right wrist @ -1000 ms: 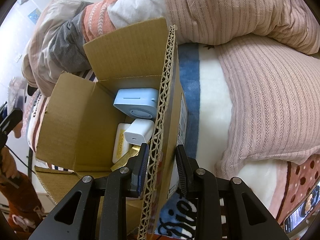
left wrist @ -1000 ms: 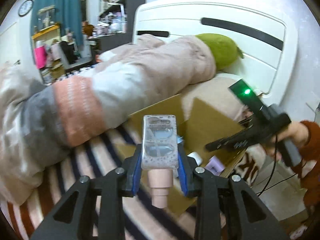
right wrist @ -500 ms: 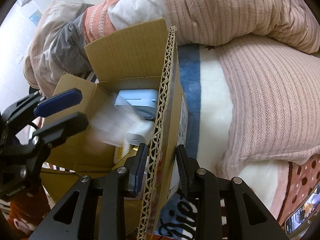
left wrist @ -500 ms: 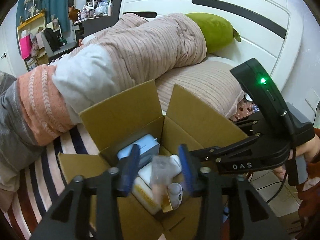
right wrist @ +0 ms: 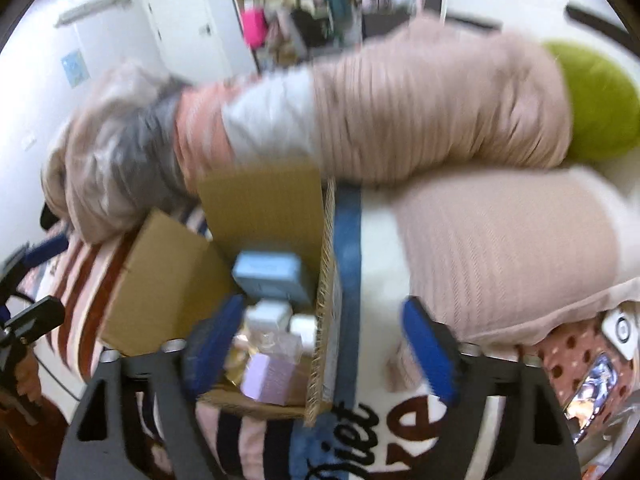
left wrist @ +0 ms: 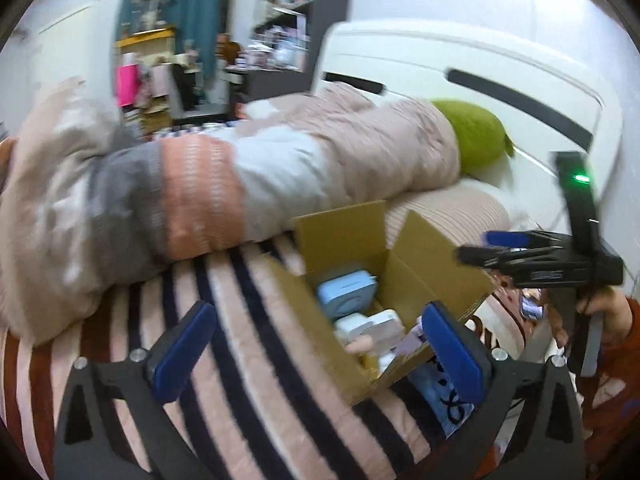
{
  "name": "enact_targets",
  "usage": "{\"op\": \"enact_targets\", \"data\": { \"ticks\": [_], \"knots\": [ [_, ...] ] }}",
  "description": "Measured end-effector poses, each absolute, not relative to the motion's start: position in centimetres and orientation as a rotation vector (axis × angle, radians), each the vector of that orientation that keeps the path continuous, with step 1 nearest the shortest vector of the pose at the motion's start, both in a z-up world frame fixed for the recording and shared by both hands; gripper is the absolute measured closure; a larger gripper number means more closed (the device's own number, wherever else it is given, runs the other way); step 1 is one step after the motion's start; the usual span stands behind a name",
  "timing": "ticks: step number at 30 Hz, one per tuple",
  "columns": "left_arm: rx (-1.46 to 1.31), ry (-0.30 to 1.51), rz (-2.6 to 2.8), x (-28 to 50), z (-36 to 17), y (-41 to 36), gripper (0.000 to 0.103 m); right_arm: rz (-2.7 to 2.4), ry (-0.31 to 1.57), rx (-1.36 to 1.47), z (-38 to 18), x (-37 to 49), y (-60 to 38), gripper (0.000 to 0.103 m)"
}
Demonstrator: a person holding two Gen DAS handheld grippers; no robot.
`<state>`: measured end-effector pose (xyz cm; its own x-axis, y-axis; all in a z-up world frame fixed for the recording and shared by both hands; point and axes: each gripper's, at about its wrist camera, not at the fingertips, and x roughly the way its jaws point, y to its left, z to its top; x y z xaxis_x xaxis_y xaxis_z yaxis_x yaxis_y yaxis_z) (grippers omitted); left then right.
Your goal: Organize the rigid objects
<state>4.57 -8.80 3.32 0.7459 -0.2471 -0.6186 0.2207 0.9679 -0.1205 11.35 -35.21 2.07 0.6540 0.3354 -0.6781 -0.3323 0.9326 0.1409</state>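
A: Entry. Left gripper point(left wrist: 320, 344): jaws have just been opening, now spread wide, nothing between the blue pads. It hangs over the pink blanket with dark stripes point(left wrist: 256, 364), beside the open brown cardboard box point(left wrist: 432, 264).

B: And the right gripper point(right wrist: 320, 352)?

A: Also just opened and spread wide. The corrugated edge of the box flap point(right wrist: 326, 264) stands between its jaws, but neither pad touches it. In the left view a hand point(left wrist: 608, 312) holds that gripper off beyond the box.

B: Where are the rigid objects?

A: Inside the box. A pale blue rounded square device point(right wrist: 272, 272) sits toward the far wall; in front of it a white blocky item point(right wrist: 268, 316), a clear bottle point(right wrist: 280, 344) that is blurred, and a lilac box-shaped item point(right wrist: 268, 376) nearest the right gripper.

B: Surroundings?

A: Box rests on the bed, with a rolled pink ribbed quilt point(left wrist: 360, 144) behind it and a green round cushion point(left wrist: 476, 140) at the white headboard point(left wrist: 480, 60). Both views are motion-blurred.
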Motion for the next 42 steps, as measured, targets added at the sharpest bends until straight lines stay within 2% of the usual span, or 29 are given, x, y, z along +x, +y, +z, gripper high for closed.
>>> {"op": "enact_targets", "data": {
  "ticks": [2,8,42],
  "knots": [
    [-0.057,0.672,-0.196,3.1,3.5,-7.4,0.000,0.387,0.644,0.026,3.5,8.9,-35.0,0.000],
    [-0.083,0.657,-0.017,-0.6,2.8,-3.4,0.000,0.460,0.459,-0.009,4.3,4.4,-32.2,0.000],
    [-0.122,0.676,0.063,-2.6,1.5,-1.2,0.000,0.563,0.491,-0.097,1.8,1.3,-28.2,0.000]
  ]
}}
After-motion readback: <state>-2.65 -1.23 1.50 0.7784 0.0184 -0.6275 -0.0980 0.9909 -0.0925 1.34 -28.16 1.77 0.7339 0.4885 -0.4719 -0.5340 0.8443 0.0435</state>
